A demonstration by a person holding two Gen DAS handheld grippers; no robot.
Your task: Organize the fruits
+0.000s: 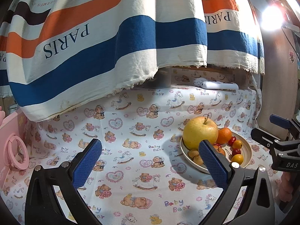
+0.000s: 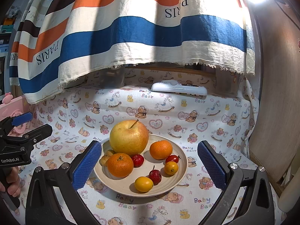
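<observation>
A: How much is being shown as done?

B: Every fruit in view is being held by the plate (image 2: 182, 166): the apple (image 2: 129, 137) at its back, one orange (image 2: 120, 165) at its front left, another orange (image 2: 160, 149) at its right, with small red and yellow fruits (image 2: 143, 183) lying toward its front edge. Brownish pieces (image 2: 105, 158) are being crowded against its left rim; what they are cannot be told.

A: Is anything being gripped?

B: Nothing. The right gripper (image 2: 150, 166) is being held with fingers wide apart, spanning the plate. The left gripper (image 1: 150, 164) is likewise being held spread, over bare cloth (image 1: 131, 131) left of the plate.

A: And what is being left?

B: No fruit is being seen off the plate, so gathering is being judged finished or nearly so. No other container is in view, so any further sorting cannot be told.
</observation>
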